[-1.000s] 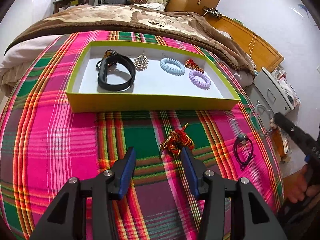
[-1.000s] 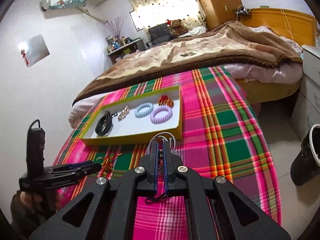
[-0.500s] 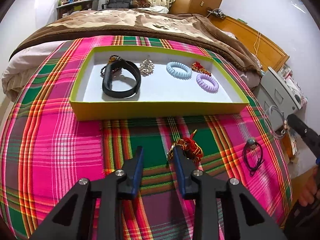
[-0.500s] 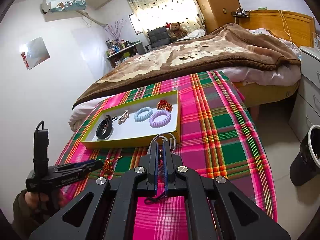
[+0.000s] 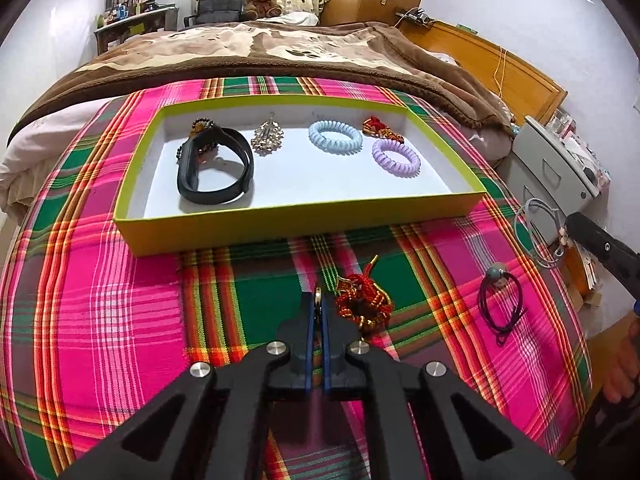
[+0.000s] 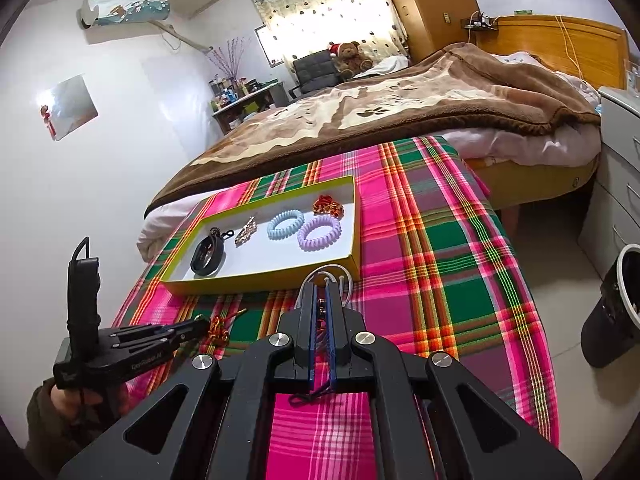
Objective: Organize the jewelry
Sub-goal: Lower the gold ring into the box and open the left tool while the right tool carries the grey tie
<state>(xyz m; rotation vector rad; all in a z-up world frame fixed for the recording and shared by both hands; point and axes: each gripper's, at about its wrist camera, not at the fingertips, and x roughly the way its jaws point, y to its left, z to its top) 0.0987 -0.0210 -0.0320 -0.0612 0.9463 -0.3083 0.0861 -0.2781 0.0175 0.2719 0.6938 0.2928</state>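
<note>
The left gripper (image 5: pixel 319 307) is closing on a metal ring of the red-and-gold ornament (image 5: pixel 363 306) near the tray's (image 5: pixel 304 222) front edge; a thin grip could slip. The right gripper (image 6: pixel 320 300), closed, is holding a white cord bracelet (image 6: pixel 326 274).

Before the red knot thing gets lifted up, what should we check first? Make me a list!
1. Left tongs shut on the red knot charm: ok, they pinch a small ring at its left edge.
2. Grip is firm enough to lift: cannot tell, only the edge is caught.
3. Right tongs hold the white cord bracelet: ok, shut on it.
4. Box has bare floor for the charm: ok, the white middle and front are free.
5. Way to the box is free: ok, only plaid blanket lies between.
6. Dark hair tie is out of the way: ok, it lies apart to the right.
</note>
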